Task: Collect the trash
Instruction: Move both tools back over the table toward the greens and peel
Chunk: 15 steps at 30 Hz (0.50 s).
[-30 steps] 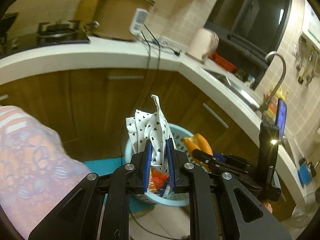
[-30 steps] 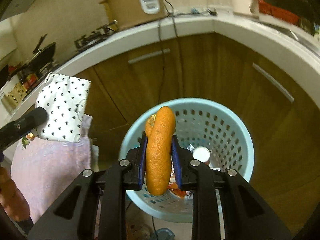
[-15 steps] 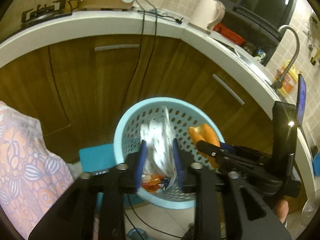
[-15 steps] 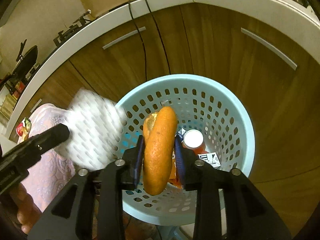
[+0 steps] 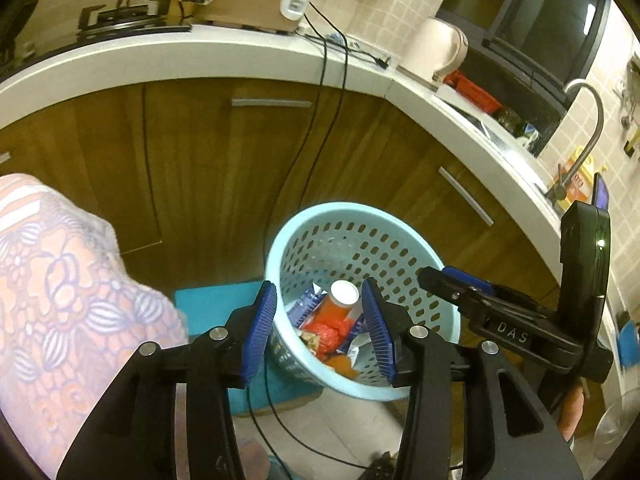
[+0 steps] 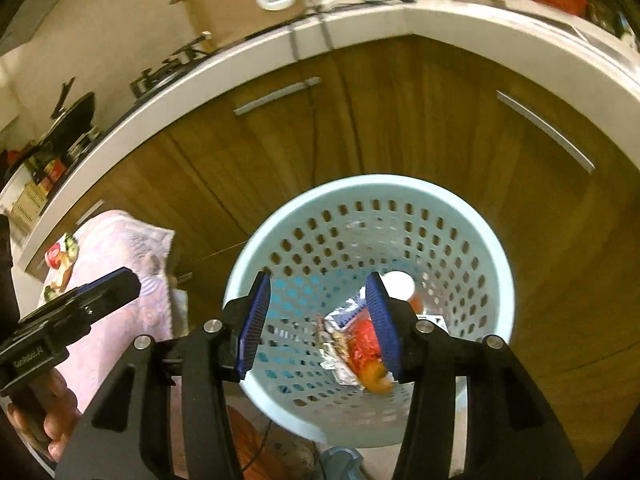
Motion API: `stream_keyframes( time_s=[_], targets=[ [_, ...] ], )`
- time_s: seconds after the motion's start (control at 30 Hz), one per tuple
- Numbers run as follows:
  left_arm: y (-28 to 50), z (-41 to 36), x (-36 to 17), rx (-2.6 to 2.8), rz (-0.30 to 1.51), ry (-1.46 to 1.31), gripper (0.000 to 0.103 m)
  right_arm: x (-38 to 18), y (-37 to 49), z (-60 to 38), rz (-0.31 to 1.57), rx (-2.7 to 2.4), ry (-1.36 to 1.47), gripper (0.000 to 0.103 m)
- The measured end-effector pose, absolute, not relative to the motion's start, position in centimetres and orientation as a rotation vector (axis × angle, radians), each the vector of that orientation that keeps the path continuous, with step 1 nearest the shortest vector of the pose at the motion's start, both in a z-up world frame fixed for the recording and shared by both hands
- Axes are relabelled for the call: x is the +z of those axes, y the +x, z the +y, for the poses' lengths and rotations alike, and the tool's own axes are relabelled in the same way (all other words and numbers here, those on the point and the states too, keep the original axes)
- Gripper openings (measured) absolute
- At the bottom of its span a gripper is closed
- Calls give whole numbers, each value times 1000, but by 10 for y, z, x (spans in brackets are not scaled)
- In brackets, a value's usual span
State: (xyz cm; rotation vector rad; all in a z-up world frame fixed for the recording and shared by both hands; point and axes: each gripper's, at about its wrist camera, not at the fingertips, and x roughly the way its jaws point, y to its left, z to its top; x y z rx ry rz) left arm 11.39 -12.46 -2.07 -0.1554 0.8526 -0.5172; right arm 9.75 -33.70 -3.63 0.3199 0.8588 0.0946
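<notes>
Both grippers, left gripper (image 5: 320, 332) and right gripper (image 6: 320, 326), have just been opening, nothing between the blue pads, above the pale-blue perforated plastic basket (image 5: 400, 240), where the orange peel (image 6: 374, 376) lies among crumpled wrappers (image 6: 340, 328).

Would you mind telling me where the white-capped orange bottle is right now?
The white-capped orange bottle lies inside the light blue basket on the floor before the wooden cabinets, among wrappers; in the left wrist view it shows between the open left gripper fingers.

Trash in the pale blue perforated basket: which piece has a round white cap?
The orange bottle, lying among crumpled wrappers; only it is cylindrical, capped white.
</notes>
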Motion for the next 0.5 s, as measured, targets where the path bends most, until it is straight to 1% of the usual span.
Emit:
stream_keyframes(
  time_s=[0.27,0.5],
  targets=[
    [83,-67,8,-432,747,-208,43,-2,94,-263,789,251,216,46],
    [54,19,35,-235,645,-262,43,25,100,-177,746,414,136,46]
  ],
)
